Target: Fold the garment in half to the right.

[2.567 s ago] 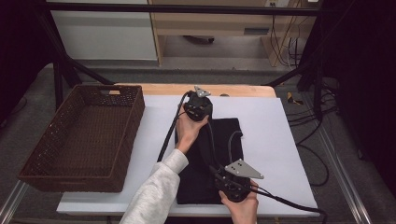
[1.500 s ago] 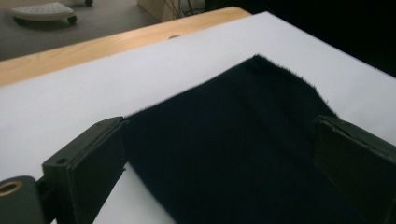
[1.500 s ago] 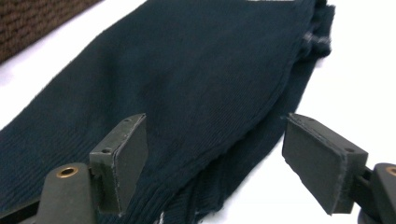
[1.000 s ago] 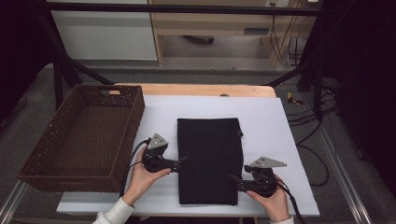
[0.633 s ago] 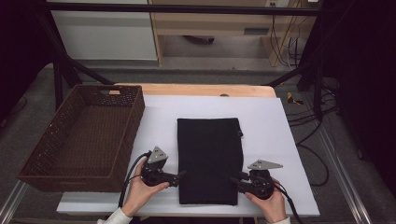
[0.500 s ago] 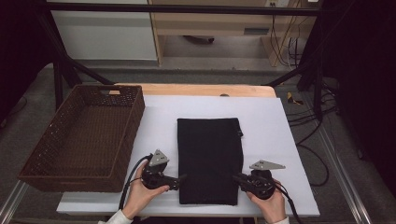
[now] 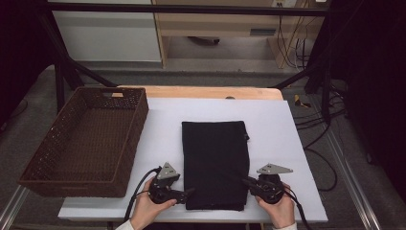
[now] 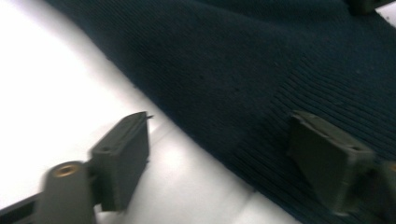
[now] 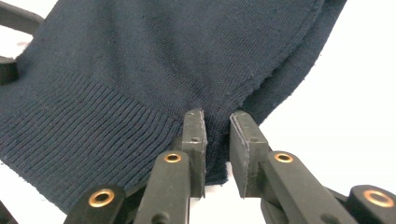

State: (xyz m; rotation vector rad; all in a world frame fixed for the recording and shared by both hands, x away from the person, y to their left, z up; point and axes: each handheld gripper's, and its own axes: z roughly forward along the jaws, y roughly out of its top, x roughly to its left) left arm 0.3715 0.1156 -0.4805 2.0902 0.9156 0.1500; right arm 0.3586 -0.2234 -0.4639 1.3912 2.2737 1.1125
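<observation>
Black cloth (image 9: 154,70) in right tongs (image 9: 217,140)

High overview — gripper views close on garment (image 7: 214,163).

One black garment (image 7: 215,163), one basket (image 7: 86,143)

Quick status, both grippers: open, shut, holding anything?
Left gripper: open, jaws just closing astride the black garment edge.
Right gripper: shut on the garment's ribbed hem.
</observation>
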